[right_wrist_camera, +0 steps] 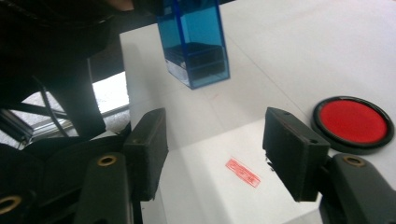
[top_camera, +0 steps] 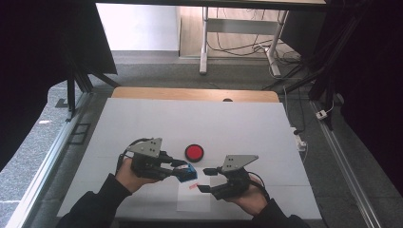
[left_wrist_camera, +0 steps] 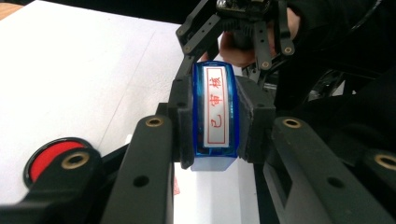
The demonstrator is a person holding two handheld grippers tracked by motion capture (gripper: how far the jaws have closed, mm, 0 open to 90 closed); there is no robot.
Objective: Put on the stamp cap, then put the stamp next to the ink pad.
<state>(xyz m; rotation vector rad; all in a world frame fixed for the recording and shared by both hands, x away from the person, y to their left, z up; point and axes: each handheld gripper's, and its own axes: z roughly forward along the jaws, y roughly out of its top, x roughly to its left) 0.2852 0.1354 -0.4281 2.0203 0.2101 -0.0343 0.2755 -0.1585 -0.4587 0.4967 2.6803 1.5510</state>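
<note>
Left gripper (top_camera: 183,169) clamps the blue stamp (top_camera: 188,173); right gripper (top_camera: 205,179) stands released. Keep your stamp level above the red imprint (top_camera: 192,186), clear of the ink pad (top_camera: 194,152).

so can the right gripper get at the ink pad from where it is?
Probably yes. The right gripper is open with nothing between its jaws, and the ink pad lies uncovered on the table just beyond it. The stamp in the left gripper hangs off to the side, not across that path.
</note>
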